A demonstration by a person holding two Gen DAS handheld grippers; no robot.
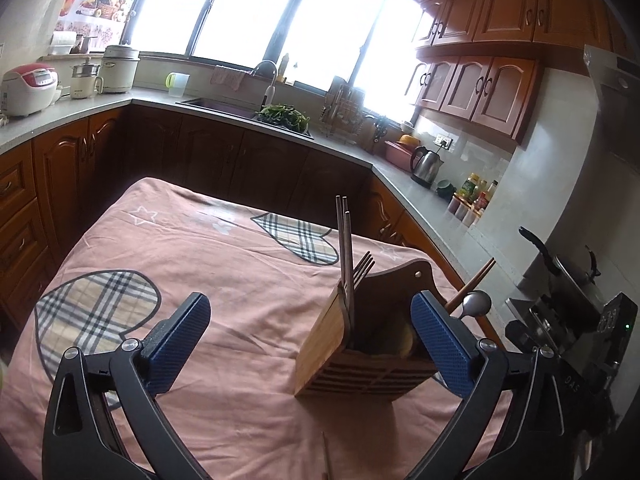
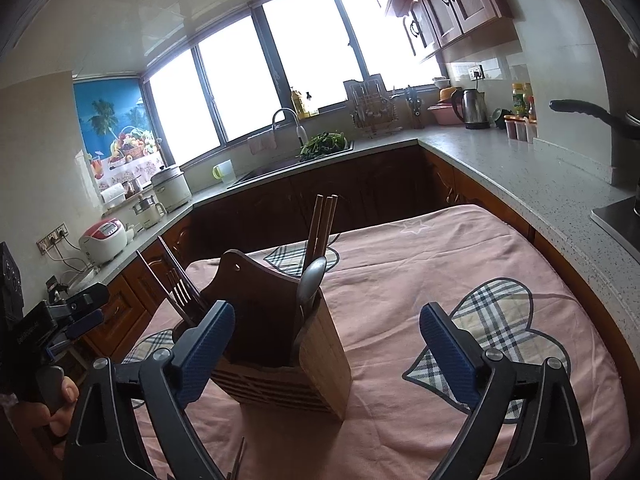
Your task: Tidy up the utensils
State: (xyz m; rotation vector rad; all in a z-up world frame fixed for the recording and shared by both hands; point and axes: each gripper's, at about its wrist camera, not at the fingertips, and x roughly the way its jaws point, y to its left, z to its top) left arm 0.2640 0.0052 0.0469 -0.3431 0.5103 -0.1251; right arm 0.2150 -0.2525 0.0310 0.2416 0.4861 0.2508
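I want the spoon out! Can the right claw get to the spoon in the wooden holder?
Probably yes. The right claw is open and empty, and the spoon sticks up above the wooden holder just ahead. The chopsticks beside it crowd the spoon a little.

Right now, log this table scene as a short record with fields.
surface: table under a pink cloth with plaid hearts
holder: wooden utensil holder, upright on the cloth
in holder: chopsticks, fork, spoon
loose items: a thin stick-like tip at the near edge, kind unclear
left gripper: open, empty, holder in front of it
right gripper: open, empty, holder in front of it
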